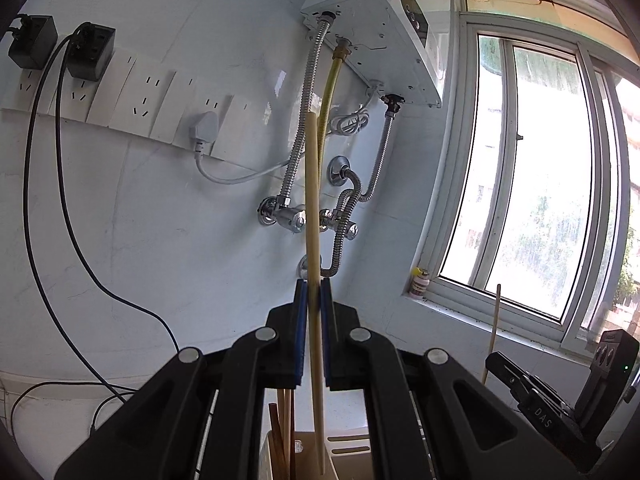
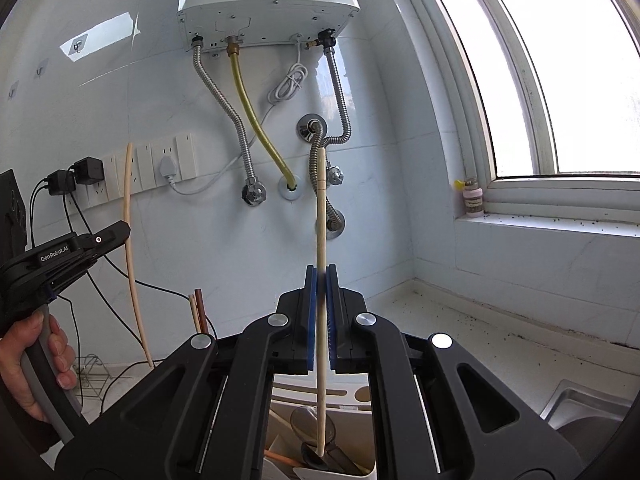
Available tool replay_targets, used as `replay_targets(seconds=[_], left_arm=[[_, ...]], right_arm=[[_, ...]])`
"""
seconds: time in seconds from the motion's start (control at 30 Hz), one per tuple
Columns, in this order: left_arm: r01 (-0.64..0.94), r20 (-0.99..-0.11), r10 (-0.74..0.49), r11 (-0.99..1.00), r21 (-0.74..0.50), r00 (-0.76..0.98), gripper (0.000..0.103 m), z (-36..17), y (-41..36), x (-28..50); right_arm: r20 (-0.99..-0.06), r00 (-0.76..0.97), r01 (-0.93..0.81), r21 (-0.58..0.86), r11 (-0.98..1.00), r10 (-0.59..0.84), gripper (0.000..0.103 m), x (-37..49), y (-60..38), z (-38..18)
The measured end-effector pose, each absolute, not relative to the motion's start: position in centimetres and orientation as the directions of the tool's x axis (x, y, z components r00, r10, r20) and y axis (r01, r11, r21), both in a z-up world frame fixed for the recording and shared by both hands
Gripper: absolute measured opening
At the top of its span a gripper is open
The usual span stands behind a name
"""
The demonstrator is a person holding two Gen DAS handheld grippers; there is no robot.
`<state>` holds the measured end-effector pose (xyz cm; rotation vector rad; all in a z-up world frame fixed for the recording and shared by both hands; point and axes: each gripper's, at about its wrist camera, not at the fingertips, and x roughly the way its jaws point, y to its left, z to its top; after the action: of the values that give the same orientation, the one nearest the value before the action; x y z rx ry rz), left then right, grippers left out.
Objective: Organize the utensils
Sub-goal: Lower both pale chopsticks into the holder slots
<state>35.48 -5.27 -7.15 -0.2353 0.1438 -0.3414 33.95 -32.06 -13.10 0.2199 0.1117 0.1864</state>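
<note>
Black jaws of the left gripper (image 1: pixel 314 292) are pinched on a pale chopstick (image 1: pixel 312 208), held upright above the utensil holder (image 1: pixel 344 452). Likewise, a second chopstick (image 2: pixel 320 240) is clamped by the right gripper (image 2: pixel 321 280) over spoons (image 2: pixel 312 420).

Both claws are chunky matte black plastic with blue ribbed pads lining the inner faces of the fingers, and round silver pivot pins on the linkage arms. The left claw (image 2: pixel 116 236) has "GenRobot.AI" printed white on its side; the hand (image 2: pixel 32 364) wraps a grey grip. The right claw (image 1: pixel 496 362) shows "DAS" lettering.
</note>
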Motion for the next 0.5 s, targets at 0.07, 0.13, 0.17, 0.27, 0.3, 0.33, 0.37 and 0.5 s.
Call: replay_targets(seconds=[0.07, 0.13, 0.17, 0.27, 0.3, 0.33, 0.37, 0.5], left_arm=[[0.306, -0.1, -0.337, 0.921, -0.242, 0.936, 0.006, -7.5, -5.4, 35.5], [0.309, -0.091, -0.339, 0.919, -0.245, 0.936, 0.006, -8.0, -5.5, 35.4], [0.313, -0.093, -0.343, 0.918, -0.244, 0.935, 0.006, -8.2, -5.6, 35.4], [0.316, -0.098, -0.347, 0.918, -0.241, 0.933, 0.006, -9.1, -5.9, 35.5], [0.312, -0.107, -0.344, 0.919, -0.241, 0.933, 0.006, -9.4, -6.0, 35.5], [0.302, -0.117, -0.337, 0.922, -0.242, 0.934, 0.006, -9.8, -6.1, 35.6], [0.292, -0.122, -0.328, 0.924, -0.247, 0.937, 0.006, -10.1, -6.1, 35.5], [0.259, -0.131, -0.302, 0.926, -0.273, 0.944, 0.006, -11.2, -6.0, 35.3]], right_arm=[[-0.08, 0.979, -0.169, 0.214, 0.962, 0.19, 0.004, 34.1, -32.0, -13.7], [-0.072, 0.981, -0.164, 0.206, 0.965, 0.182, 0.004, 34.2, -32.0, -14.2], [-0.07, 0.981, -0.162, 0.204, 0.966, 0.179, 0.004, 34.3, -32.0, -14.6], [-0.071, 0.982, -0.158, 0.214, 0.964, 0.177, 0.004, 34.5, -32.1, -15.6], [-0.073, 0.982, -0.157, 0.218, 0.963, 0.177, 0.004, 34.6, -32.1, -15.9], [-0.073, 0.982, -0.156, 0.219, 0.963, 0.176, 0.004, 34.6, -32.1, -16.2], [-0.072, 0.982, -0.156, 0.215, 0.964, 0.175, 0.004, 34.6, -32.0, -16.5], [-0.085, 0.979, -0.164, 0.216, 0.963, 0.186, 0.004, 34.7, -32.0, -17.6]])
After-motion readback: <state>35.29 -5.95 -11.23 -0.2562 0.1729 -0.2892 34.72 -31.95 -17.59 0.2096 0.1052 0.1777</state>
